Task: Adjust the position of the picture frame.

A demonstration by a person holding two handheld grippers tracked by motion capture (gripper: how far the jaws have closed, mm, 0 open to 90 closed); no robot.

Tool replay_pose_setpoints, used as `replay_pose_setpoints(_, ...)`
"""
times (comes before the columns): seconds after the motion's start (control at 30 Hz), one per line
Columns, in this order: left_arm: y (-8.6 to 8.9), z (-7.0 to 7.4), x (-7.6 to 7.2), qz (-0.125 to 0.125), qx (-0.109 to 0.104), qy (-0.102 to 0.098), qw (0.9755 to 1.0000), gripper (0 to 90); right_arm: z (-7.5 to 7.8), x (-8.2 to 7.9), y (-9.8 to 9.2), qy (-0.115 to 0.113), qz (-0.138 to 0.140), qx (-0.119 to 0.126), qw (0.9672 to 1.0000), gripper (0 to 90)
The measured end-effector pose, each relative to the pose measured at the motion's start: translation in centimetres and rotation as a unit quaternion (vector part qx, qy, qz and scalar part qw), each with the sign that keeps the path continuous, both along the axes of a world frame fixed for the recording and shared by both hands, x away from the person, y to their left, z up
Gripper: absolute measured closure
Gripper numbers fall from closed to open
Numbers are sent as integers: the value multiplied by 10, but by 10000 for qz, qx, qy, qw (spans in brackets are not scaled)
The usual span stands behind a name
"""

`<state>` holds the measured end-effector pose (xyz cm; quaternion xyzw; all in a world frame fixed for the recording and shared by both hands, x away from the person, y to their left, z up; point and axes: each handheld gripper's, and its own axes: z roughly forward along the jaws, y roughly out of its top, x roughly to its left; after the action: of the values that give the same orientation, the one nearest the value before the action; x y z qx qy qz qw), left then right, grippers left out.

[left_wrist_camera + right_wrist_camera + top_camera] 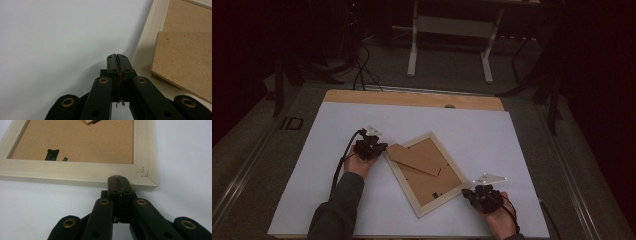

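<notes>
Picture frame, lying face-down, is being bracketed at opposite corners by left gripper and right gripper, both fully closed and empty; backing-tab release is probably being set up.

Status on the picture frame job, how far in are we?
Done: the picture frame lies face down on the white sheet, its fold-out stand lying on the backing board. In hand: nothing gripped; the left gripper is shut beside the frame's upper corner, the right gripper shut at its lower right corner. Left: judging by this, any work on the backing, whose clips look untouched.
</notes>
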<state>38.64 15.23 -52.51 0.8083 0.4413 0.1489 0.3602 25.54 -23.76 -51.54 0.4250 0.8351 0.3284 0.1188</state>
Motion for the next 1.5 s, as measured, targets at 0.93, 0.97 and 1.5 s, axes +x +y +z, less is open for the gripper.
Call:
replay_pose_setpoints(0.93,11,-11,-8,-39,-286,211,9994,900,-7,-2,19,92,38,-198,9998,900)
replay_pose_setpoints(0.97,12,-12,-8,-41,-367,230,9991,900,-8,-1,20,88,23,-194,9998,900)
replay_pose_setpoints(1.5,12,-11,-19,-71,-129,90,9999,900,-7,10,25,99,-86,-215,9997,900)
